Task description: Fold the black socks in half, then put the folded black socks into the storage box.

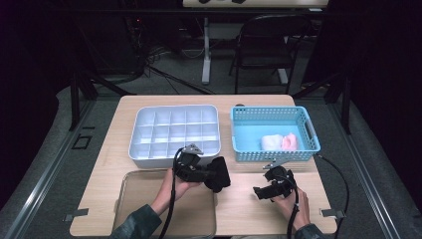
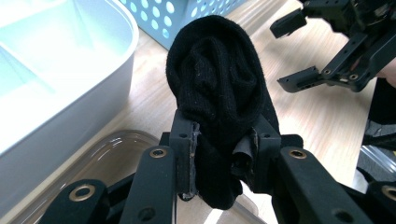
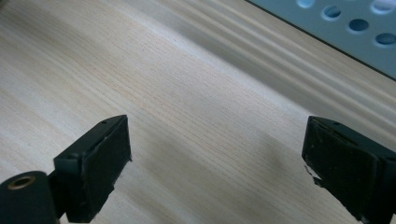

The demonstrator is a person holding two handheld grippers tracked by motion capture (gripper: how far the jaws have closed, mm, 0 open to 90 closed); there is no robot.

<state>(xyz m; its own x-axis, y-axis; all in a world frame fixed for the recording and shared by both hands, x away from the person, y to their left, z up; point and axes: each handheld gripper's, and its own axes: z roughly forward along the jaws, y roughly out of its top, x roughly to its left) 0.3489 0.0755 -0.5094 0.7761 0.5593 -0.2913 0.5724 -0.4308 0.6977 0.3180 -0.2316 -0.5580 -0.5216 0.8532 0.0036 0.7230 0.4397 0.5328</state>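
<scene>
A: Black sock [image 2: 217,88], soft ribbed knit, balled into a rounded lump. Left claw [image 2: 223,154] clamps its lower end; held above the pale wood-grain counter [image 3: 187,93], between the clear tray [image 1: 144,199] and the blue basket [image 1: 273,154].

B: Right claw [image 3: 215,158]: flat black pads spread wide, nothing between them, over bare grain. White divided organiser [image 1: 174,130], smooth plastic, square cells. The basket is perforated with round holes; white and pink cloth bundles [image 1: 281,141] lie inside.
</scene>
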